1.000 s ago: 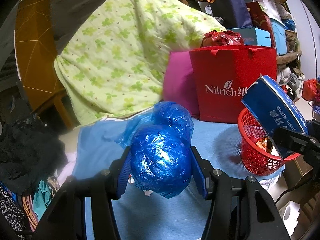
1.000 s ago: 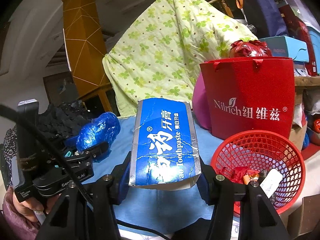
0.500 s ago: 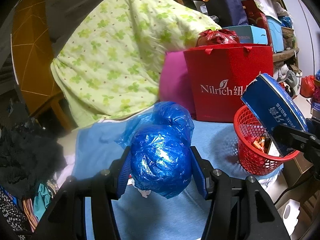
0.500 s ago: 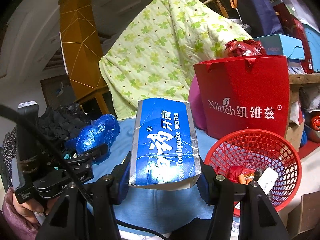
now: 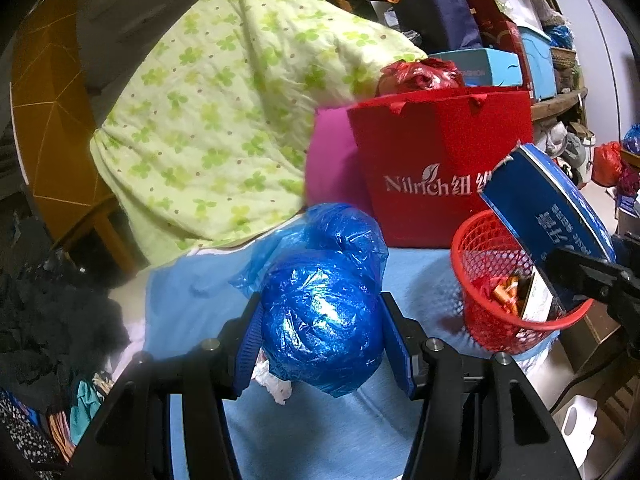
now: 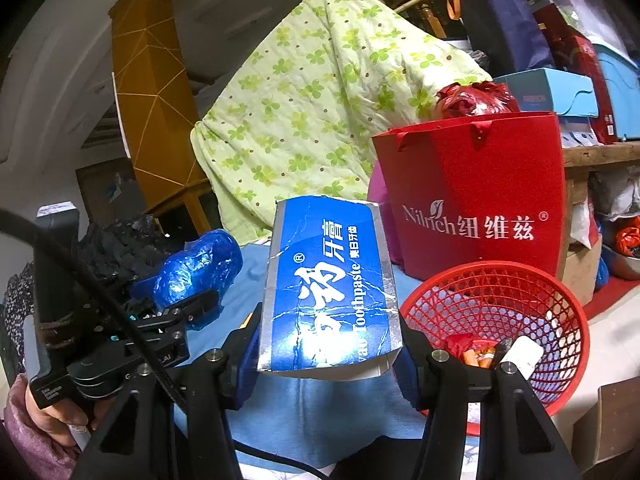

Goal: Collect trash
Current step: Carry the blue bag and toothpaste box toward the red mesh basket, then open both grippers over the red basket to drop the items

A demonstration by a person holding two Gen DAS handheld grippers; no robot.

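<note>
**Trash in both grippers, basket at the cloth's right edge**

Your left gripper [image 5: 322,330] pinches the blue bag [image 5: 320,312]; your right gripper [image 6: 326,344] clamps the toothpaste box [image 6: 328,292] beside the red basket [image 6: 496,280]. Blue cloth [image 5: 192,304] lies beneath, quilt [image 5: 224,120] and red bag [image 5: 440,168] behind. Both grippers point forward, above the cloth.

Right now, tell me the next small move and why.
Probably carry the toothpaste box a little further right over the red basket, then open. The right gripper has its jaws shut on the box, which sits left of the rim in the right view; the basket already holds trash.
</note>
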